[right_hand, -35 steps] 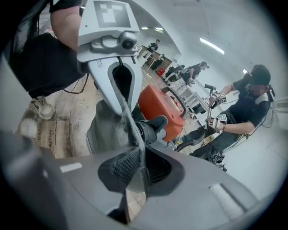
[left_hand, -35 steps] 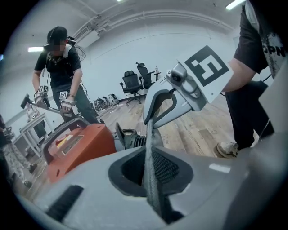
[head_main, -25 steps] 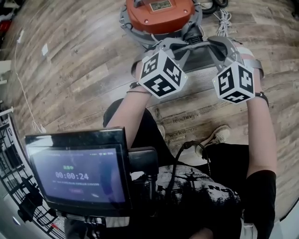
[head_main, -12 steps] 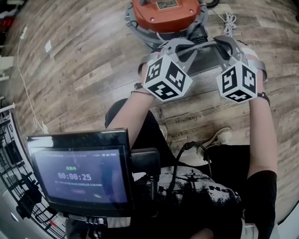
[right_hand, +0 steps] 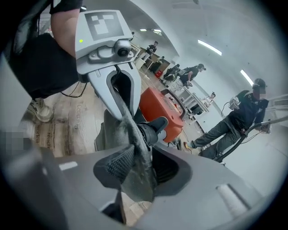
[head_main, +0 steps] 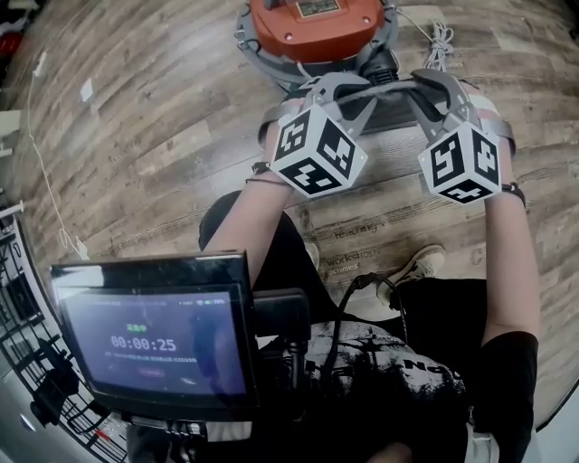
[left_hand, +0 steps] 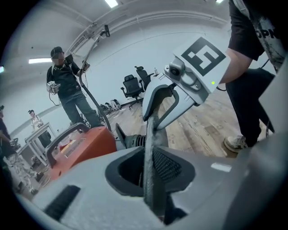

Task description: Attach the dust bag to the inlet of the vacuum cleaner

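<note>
Head view sets the orange vacuum cleaner on the wooden floor. The grey dust bag lies just on the person's side of the vacuum cleaner, close by its black inlet. The left claw and the right claw each have a fold of the bag's cloth between the jaws. Both pairs of jaws have just been opening and now stand narrowly apart, with a gap beside the cloth. This looks like a release, but whether the bag is seated on the inlet cannot be told.
</note>
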`<state>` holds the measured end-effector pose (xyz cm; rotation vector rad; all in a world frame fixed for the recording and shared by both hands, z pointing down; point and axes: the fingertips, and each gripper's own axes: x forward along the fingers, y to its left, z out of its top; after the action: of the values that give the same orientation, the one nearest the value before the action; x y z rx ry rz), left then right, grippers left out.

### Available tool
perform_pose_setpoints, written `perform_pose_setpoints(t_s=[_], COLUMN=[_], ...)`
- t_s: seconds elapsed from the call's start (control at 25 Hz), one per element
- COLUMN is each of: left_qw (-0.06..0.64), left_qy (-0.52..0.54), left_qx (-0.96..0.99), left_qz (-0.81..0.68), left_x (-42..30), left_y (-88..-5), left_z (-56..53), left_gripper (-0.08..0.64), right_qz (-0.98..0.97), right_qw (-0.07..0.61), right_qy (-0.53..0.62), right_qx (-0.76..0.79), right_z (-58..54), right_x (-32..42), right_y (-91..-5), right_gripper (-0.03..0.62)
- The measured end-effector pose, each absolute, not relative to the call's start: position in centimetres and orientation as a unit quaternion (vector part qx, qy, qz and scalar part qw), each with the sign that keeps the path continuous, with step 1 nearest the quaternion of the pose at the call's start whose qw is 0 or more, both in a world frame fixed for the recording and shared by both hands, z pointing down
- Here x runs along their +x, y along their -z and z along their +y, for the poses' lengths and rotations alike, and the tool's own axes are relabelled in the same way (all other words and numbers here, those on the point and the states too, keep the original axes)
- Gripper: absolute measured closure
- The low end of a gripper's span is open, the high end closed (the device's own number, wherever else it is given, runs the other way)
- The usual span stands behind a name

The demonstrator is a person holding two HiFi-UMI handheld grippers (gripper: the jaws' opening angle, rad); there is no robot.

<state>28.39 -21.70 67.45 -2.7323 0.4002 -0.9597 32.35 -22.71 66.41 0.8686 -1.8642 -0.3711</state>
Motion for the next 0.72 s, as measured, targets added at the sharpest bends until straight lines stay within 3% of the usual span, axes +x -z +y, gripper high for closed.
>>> perform_pose_setpoints(t_s=[0.12, 0.24, 0.6, 0.72], left_qw=[0.112, 0.123, 0.13, 0.124], left_qy=[0.301, 0.289, 0.287, 0.283], left_qx=[-0.937, -0.94, -0.94, -0.944], left_qz=[0.136, 0.134, 0.128, 0.115], left_x=[28.5, 28.8, 28.8, 28.9], left_y=[-66.0, -64.6, -64.4, -63.7], left_z=[-21.2, -20.8, -20.2, -19.6], left_gripper=[0.404, 0.353, 0.341, 0.341], right_qz=[-0.788, -0.787, -0.799, -0.809], right_qw=[0.489, 0.488, 0.456, 0.44], right_qy=[0.138, 0.152, 0.132, 0.129], right_qx=[0.348, 0.345, 0.369, 0.369], right_z=[-21.9, -21.4, -20.4, -19.5], right_x=[32.2, 32.5, 33.5, 33.7], right_y=[-66.0, -65.1, -64.0, -63.1], right_gripper=[0.353, 0.303, 0.282, 0.336])
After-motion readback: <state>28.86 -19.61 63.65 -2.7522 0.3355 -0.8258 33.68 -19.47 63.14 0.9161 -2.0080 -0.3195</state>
